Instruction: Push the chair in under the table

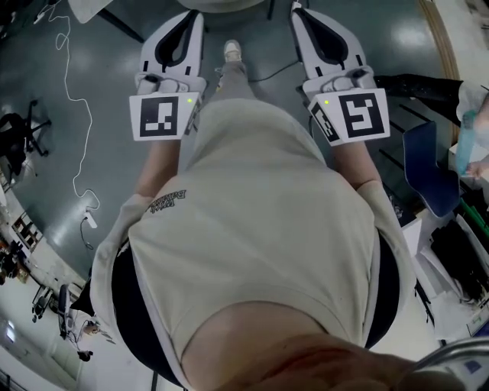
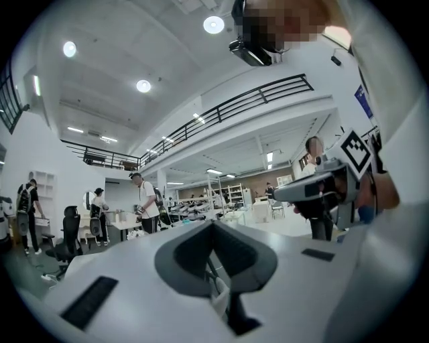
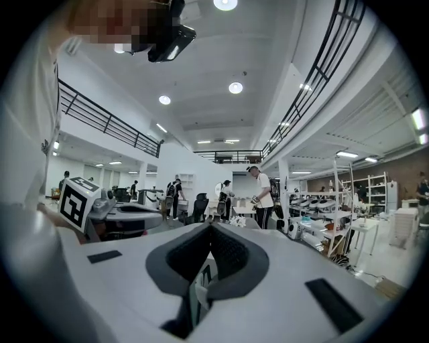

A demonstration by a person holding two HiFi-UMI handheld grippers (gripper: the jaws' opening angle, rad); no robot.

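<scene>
Left gripper (image 1: 187, 23) and right gripper (image 1: 304, 19) are pressed together, empty; no chair is touched; the push is judged unstarted.

You're standing in a big open lab hall: beyond your right jaws, shelving racks (image 3: 375, 194) and people (image 3: 263, 191) at desks (image 3: 244, 210); above your left jaws, a railed mezzanine (image 2: 228, 110) and round ceiling lights (image 2: 214, 25).

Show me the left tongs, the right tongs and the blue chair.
left tongs (image 2: 213, 226): left gripper view, where the shut tips meet.
right tongs (image 3: 210, 228): right gripper view, where the shut tips meet.
blue chair (image 1: 428, 164): head view, middle of its blue shell.
</scene>
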